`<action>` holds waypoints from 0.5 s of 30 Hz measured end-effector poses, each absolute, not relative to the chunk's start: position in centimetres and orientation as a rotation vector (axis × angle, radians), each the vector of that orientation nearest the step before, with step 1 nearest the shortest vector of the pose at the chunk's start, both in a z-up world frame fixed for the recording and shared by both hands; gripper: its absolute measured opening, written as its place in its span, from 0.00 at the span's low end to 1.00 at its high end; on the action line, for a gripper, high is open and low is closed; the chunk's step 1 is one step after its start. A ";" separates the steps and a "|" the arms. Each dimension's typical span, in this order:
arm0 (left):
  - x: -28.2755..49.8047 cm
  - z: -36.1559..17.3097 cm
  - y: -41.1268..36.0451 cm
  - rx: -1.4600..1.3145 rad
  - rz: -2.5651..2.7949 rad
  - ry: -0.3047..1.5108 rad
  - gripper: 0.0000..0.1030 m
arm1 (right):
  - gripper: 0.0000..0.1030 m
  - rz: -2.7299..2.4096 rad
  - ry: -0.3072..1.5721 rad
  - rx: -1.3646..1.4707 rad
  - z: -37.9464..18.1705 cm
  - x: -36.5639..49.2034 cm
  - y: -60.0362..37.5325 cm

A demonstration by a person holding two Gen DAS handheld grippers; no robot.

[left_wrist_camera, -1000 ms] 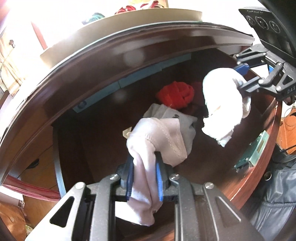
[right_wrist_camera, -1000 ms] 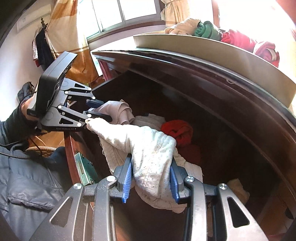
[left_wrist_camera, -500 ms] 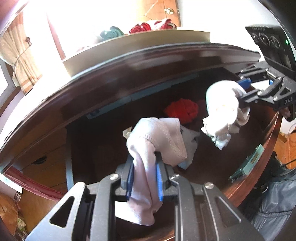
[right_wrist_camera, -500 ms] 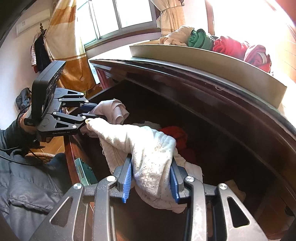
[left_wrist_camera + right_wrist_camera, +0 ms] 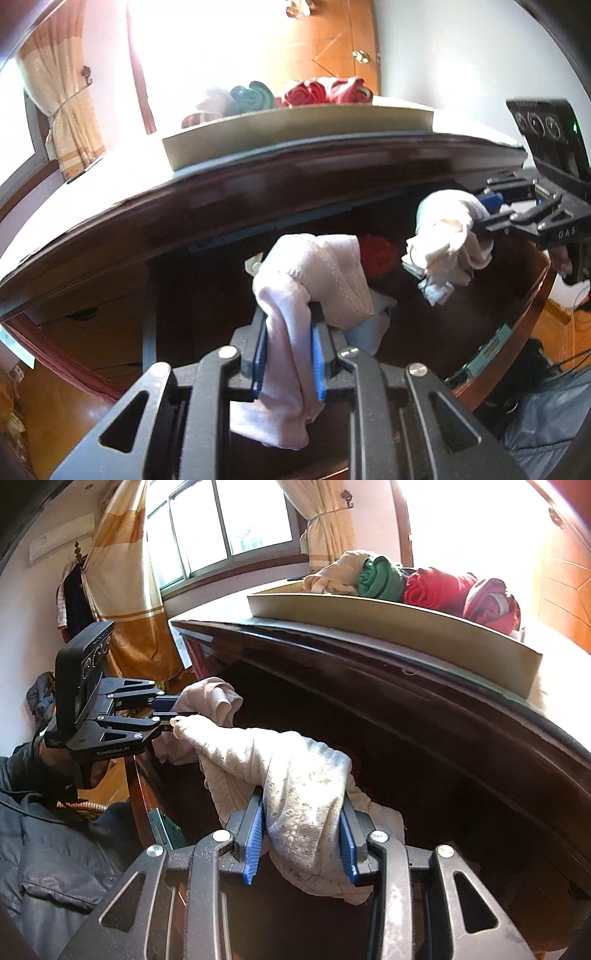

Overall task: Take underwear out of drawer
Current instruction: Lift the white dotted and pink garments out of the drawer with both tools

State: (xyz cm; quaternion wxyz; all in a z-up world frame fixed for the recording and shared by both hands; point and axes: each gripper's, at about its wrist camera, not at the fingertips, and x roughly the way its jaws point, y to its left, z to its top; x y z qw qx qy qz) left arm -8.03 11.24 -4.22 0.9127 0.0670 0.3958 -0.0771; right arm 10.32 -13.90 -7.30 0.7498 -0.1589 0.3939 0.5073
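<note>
My left gripper [image 5: 288, 360] is shut on pale pink underwear [image 5: 314, 280], which drapes over and below its blue pads above the open dark wooden drawer [image 5: 524, 314]. My right gripper [image 5: 301, 843] is shut on white dotted underwear [image 5: 295, 775], held over the same drawer. In the left wrist view that white bundle [image 5: 447, 243] hangs from the right gripper [image 5: 491, 218] at the right. In the right wrist view the left gripper [image 5: 173, 716] holds the pink piece [image 5: 210, 701] at the left. A red garment [image 5: 378, 254] and a light blue piece [image 5: 369, 332] lie in the drawer.
On the dresser top stands a beige tray [image 5: 406, 627] with rolled cream, green and red clothes. Curtains [image 5: 122, 590] and a window are behind. A person's dark padded jacket [image 5: 55, 849] is at the drawer's front, beside its lock plate [image 5: 487, 350].
My left gripper has risen and drawn back with the pink underwear, so more of the dresser top and the tray shows. The right gripper has barely moved and keeps its white piece.
</note>
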 end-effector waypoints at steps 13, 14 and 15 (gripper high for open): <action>-10.1 -4.7 11.9 0.087 -0.163 0.750 0.18 | 0.36 1.093 0.811 -0.259 -6.3 10.1 -16.2; -10.3 -4.6 12.0 0.086 -0.164 0.748 0.18 | 0.36 1.093 0.809 -0.254 -6.3 10.0 -16.2; -10.6 -4.6 12.0 0.086 -0.164 0.745 0.18 | 0.36 1.093 0.808 -0.248 -6.3 10.1 -16.3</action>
